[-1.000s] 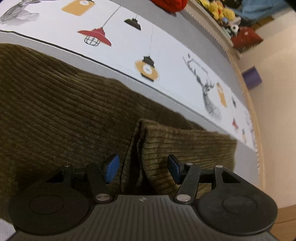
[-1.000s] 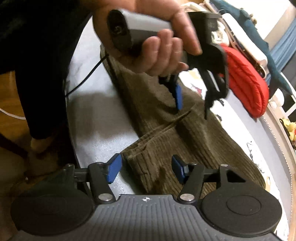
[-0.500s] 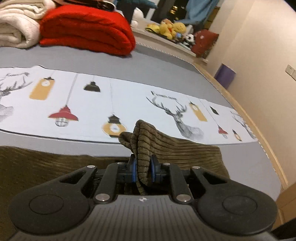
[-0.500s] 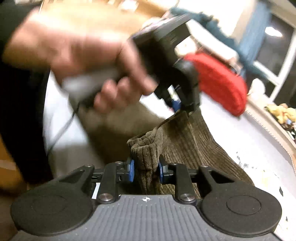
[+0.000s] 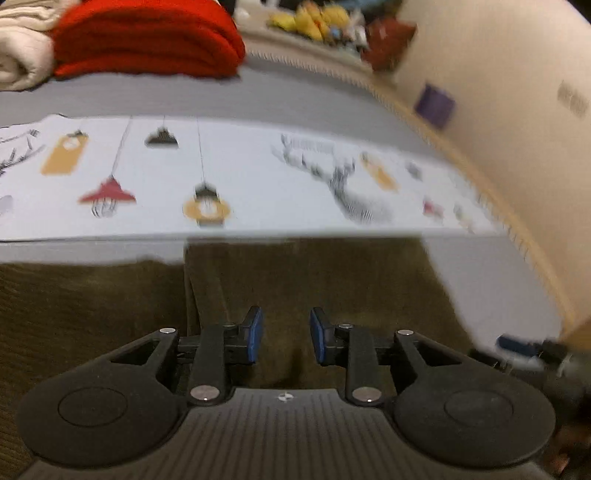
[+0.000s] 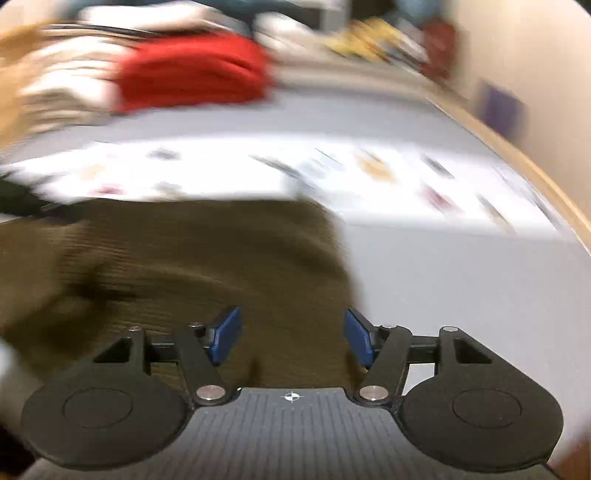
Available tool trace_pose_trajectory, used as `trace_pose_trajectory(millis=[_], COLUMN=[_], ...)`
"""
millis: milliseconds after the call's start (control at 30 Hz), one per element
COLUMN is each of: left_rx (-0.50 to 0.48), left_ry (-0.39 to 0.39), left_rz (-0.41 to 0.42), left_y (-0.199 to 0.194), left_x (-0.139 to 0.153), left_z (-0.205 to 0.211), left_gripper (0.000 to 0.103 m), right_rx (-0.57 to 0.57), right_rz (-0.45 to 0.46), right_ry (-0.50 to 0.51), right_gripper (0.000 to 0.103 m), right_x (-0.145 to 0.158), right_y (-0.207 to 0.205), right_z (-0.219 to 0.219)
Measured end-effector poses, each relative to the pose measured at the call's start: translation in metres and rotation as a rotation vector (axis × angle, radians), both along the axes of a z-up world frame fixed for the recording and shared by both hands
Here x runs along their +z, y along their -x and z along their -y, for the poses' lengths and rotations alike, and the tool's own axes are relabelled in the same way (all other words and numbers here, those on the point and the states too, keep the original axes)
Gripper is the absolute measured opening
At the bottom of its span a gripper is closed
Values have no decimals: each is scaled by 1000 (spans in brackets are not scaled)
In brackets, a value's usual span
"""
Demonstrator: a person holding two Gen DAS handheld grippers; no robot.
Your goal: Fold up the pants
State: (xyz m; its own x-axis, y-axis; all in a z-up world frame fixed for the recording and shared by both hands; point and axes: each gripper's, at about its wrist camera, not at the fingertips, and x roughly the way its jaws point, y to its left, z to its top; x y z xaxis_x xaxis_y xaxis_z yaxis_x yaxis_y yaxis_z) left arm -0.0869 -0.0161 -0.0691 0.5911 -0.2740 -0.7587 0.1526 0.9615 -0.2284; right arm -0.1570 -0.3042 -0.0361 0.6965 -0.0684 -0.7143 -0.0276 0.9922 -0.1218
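The olive-brown corduroy pants lie flat on the grey bed, with a folded edge running down the cloth in the left wrist view. My left gripper is open just above the cloth, nothing between its blue pads. In the blurred right wrist view the pants fill the lower left, their right edge ending on grey bedding. My right gripper is open wide over that edge and holds nothing. The right gripper's blurred tip also shows in the left wrist view.
A white printed cloth with lamps and deer lies across the bed beyond the pants. A folded red blanket and cream blanket sit at the back. Stuffed toys line the far ledge. The bed's right edge meets a wall.
Both grippers were shut on a raised pants edge half a second ago. Now both are open and the cloth lies flat, folded over. Both views are motion-blurred.
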Motion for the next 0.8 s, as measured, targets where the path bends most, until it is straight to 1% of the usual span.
trace_pose_trajectory(millis=[67,100,133,200,267,433,467,500,533,567,633,700,733,767,800], left_rx=[15,25,32,36,27,26,28,31,36,44,61,77,83,82,77], left_ry=[-133,-162,-158,-165,-172,-162,-159,-156,-157,-161,-162,-141,-122,-86,-47], left_rz=[-76,-100,-110,-100,-93,-96,-98,-99,-100,-103,-107,-88,-73,-53,-36], left_y=[-5,-5,-5,-5,-3,2,2,1,2,0,-1,-1,0,1,1], left_x=[-24,-33,-37,-35,-33,-35,-34,-32,-31,-30,-29,-21,-14,-5,4], left_z=[9,10,10,13,17,14,13,12,11,10,9,6,6,4,3], left_gripper=[30,30,30,30,31,32,34,36,42,51,58,59,63,68,72], right_rx=[-137,-188,-229,-281,-295,-285,-284,-284,-281,-277,-261,-239,-220,-184,-109], right_rz=[-89,-132,-163,-194,-208,-229,-232,-234,-234,-234,-221,-193,-169,-130,-64], right_ry=[-56,-111,-182,-282,-327,-348,-353,-357,-364,-369,-353,-334,-322,-299,-254], right_gripper=[67,68,68,68,68,67,67,64,59,57,40,32,28,27,25], right_x=[-10,-16,-21,-26,-29,-33,-34,-37,-37,-38,-37,-32,-26,-19,-7], right_y=[-6,-8,-8,-10,-11,-15,-14,-15,-16,-16,-17,-14,-11,-9,-4], right_z=[23,33,43,54,56,49,48,52,52,51,49,44,39,31,18])
